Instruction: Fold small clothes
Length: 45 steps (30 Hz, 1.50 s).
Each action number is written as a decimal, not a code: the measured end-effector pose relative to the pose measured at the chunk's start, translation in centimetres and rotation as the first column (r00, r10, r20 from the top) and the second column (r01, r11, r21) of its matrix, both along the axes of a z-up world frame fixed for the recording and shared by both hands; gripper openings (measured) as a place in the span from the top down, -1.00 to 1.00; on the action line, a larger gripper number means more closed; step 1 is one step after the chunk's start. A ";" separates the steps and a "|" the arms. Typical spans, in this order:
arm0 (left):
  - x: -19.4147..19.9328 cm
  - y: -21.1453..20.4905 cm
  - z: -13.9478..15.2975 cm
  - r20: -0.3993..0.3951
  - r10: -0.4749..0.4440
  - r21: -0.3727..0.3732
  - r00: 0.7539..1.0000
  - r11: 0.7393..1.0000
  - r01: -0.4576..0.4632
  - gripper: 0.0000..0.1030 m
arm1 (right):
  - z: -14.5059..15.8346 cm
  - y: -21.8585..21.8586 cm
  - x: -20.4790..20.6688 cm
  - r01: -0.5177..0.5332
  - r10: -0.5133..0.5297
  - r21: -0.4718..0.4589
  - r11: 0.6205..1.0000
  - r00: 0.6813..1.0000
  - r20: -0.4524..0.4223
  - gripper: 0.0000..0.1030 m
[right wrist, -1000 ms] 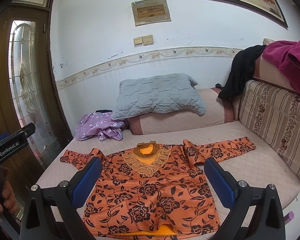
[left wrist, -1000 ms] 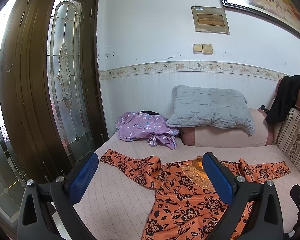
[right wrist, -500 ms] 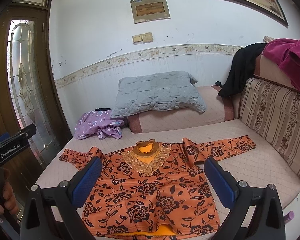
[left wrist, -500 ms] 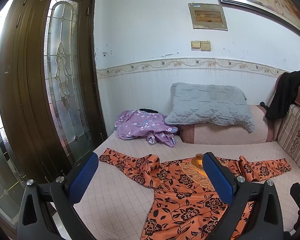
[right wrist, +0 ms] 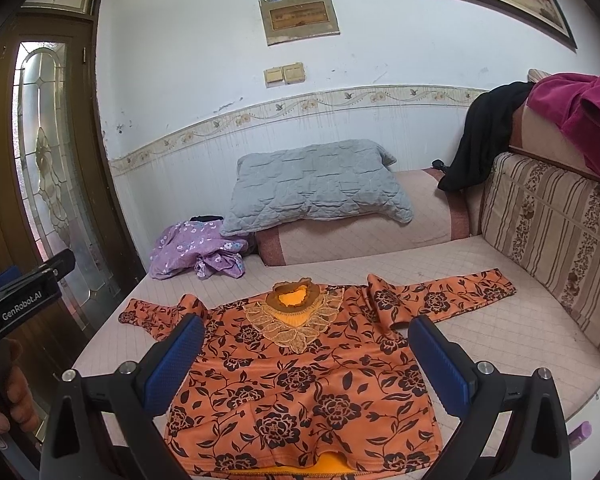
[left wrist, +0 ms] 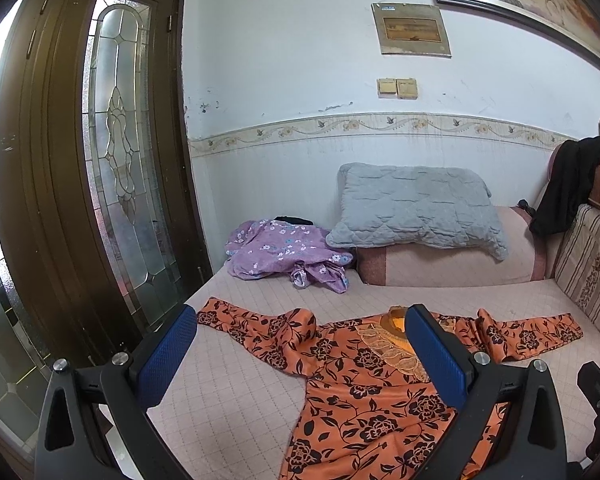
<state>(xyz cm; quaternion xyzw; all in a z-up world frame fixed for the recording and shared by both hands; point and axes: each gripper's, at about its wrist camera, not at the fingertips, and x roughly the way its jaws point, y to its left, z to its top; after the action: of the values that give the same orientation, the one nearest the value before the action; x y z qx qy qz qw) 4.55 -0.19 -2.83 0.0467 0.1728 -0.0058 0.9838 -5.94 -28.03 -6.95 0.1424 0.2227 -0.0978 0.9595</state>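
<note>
An orange top with black flowers (right wrist: 300,376) lies spread flat, front up, on the pink quilted bed, both sleeves out to the sides and a lace collar (right wrist: 296,316) at the neck. In the left wrist view the same orange top (left wrist: 364,376) fills the lower right, its left sleeve (left wrist: 256,328) bunched near the bed's left edge. My left gripper (left wrist: 300,352) hangs open above the bed near that sleeve, holding nothing. My right gripper (right wrist: 306,364) hangs open over the shirt's body, also holding nothing.
A crumpled purple floral garment (right wrist: 196,252) lies at the back left beside a grey quilted pillow (right wrist: 316,184) on a pink bolster. A striped cushion (right wrist: 548,240) with black and magenta clothes on top borders the right. A brown glazed door (left wrist: 112,184) stands left.
Both views have shifted slightly, as if the grippers tipped a little upward; the shirt lies as before and both grippers stay open.
</note>
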 end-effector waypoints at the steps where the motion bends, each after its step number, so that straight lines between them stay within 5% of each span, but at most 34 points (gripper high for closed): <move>1: 0.0 0.0 -0.1 -0.001 -0.001 0.001 1.000 1.000 0.001 -1.00 | 0.0 0.0 0.0 0.000 0.000 0.001 1.000 1.000 0.000 -1.00; 22: 3.4 -0.7 -2.3 -0.051 0.004 0.022 0.999 1.000 -0.003 -1.00 | -1.9 -1.4 3.3 0.006 -0.005 0.018 1.000 1.000 -0.029 -1.00; 26: 7.5 -1.9 -6.1 -0.181 -0.057 -0.005 0.982 0.998 0.058 -1.00 | -3.9 -4.4 5.0 0.022 -0.021 0.045 0.999 0.999 -0.037 -1.00; 29: 11.8 -3.4 -10.6 -0.309 -0.097 -0.015 0.946 0.995 0.098 -1.00 | -7.1 -9.9 6.7 0.037 -0.027 0.184 0.982 0.998 -0.055 -1.00; 32: 16.6 -5.4 -16.7 -0.458 -0.106 -0.011 0.883 0.993 0.113 -1.00 | -11.9 -18.1 8.0 0.120 -0.107 0.377 0.919 0.993 -0.055 -1.00; 34: 19.4 -7.0 -20.8 -0.534 -0.095 -0.002 0.840 0.994 0.111 -1.00 | -15.7 -24.1 8.5 0.238 -0.216 0.492 0.837 0.971 -0.102 -0.98; 36: 21.3 -8.4 -23.7 -0.570 -0.087 0.016 0.817 0.993 0.117 -1.00 | -19.7 -29.5 8.3 0.309 -0.305 0.617 0.724 0.945 -0.116 -0.89; 38: 22.7 -9.9 -26.0 -0.579 -0.092 0.033 0.810 0.990 0.136 -1.00 | -24.1 -34.6 8.4 0.351 -0.372 0.752 0.558 0.916 -0.152 -0.73; 40: 23.7 -10.9 -27.5 -0.590 -0.098 0.045 0.801 0.987 0.153 -1.00 | -26.9 -37.5 8.9 0.360 -0.402 0.818 0.449 0.899 -0.175 -0.51; 42: 24.3 -11.9 -28.7 -0.611 -0.108 0.053 0.784 0.983 0.177 -1.00 | -29.4 -40.1 9.8 0.396 -0.442 0.833 0.386 0.872 -0.210 -0.46; 45: 24.8 -12.8 -30.5 -0.635 -0.106 0.102 0.765 0.970 0.220 -1.00 | -31.7 -42.9 12.0 0.464 -0.477 0.814 0.351 0.836 -0.271 -0.39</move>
<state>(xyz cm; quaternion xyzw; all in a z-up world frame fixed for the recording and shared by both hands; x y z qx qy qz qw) 29.39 -13.00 -33.34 0.1411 0.4841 -0.0918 0.8587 6.04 -70.96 -38.63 0.6541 0.1840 -0.2443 0.6918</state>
